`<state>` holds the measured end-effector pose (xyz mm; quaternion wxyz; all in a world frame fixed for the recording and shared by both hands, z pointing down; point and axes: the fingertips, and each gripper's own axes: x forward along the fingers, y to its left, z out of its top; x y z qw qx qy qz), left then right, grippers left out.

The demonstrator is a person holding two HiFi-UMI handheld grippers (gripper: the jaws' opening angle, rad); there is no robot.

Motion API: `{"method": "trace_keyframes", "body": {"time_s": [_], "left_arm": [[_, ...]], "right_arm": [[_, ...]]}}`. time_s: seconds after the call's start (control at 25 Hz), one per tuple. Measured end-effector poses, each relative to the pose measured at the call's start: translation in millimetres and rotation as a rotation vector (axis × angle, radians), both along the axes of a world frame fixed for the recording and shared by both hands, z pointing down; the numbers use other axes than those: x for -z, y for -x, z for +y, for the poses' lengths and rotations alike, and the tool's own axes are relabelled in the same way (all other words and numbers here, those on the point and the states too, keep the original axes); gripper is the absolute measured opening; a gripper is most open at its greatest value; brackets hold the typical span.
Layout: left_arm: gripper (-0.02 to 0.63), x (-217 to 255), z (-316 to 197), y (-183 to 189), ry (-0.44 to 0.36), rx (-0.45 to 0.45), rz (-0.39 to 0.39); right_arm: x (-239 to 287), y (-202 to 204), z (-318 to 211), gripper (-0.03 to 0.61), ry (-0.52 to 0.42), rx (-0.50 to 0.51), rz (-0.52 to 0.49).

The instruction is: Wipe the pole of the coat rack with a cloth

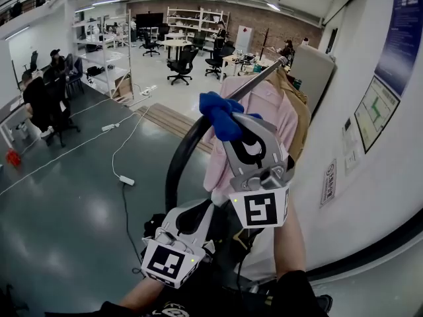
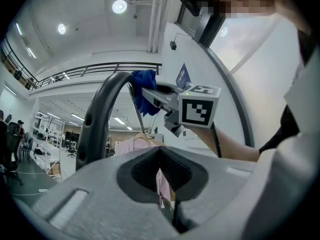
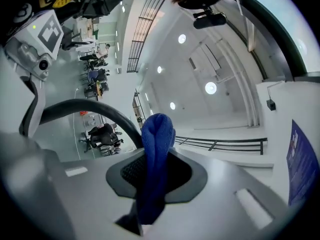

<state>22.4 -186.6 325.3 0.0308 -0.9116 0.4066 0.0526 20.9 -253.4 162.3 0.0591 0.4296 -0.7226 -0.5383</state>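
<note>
**Pressing cloth to the rack pole**

Grips the blue cloth [image 1: 219,114] clamped between the fingers of the right gripper [image 1: 229,128], bunched end bulging past the tips. Sets it against the dark pole [image 1: 180,160] at the top of its curve, just beside a hanging pink shirt [image 1: 266,111]. Carries the left gripper [image 1: 200,211] lower, near the pole, well below the cloth, fingers together on nothing.
</note>
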Motion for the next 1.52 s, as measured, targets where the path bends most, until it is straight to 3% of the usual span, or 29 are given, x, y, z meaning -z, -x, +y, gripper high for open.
{"method": "trace_keyframes", "body": {"time_s": [0.12, 0.28, 0.56, 0.72, 0.96, 1.12, 1.24, 1.4, 1.52], "left_arm": [[0.005, -1, -4, -3, 0.011, -0.012, 0.013], [0.005, -1, -9, -4, 0.012, -0.016, 0.021], [0.005, 1, -10, -3, 0.002, -0.005, 0.027], [0.005, 0, -11, -4, -0.002, 0.005, 0.025], [0.005, -1, -11, -7, 0.003, -0.001, 0.031], [0.005, -2, -13, -8, 0.007, -0.007, 0.042], [0.005, -5, -13, -8, 0.012, -0.01, 0.042], [0.005, -7, -12, -7, 0.019, -0.009, 0.049], [0.005, -8, -10, -5, 0.02, -0.006, 0.051]], "right_arm": [[0, -15, -27, 0.069, 0.056, -0.012, -0.074], [-5, -51, -82, 0.069, 0.191, -0.099, -0.201], [-8, -115, -172, 0.069, 0.315, -0.204, -0.382], [-11, -135, -198, 0.069, 0.388, -0.18, -0.478], [-10, -90, -133, 0.071, 0.322, -0.055, -0.389], [1, -35, -52, 0.071, 0.227, 0.105, -0.296], [0, -4, -1, 0.071, 0.236, 0.209, -0.299], [-8, 16, 30, 0.071, 0.222, 0.245, -0.24], [-10, 15, 24, 0.071, 0.194, 0.235, -0.216]]}}
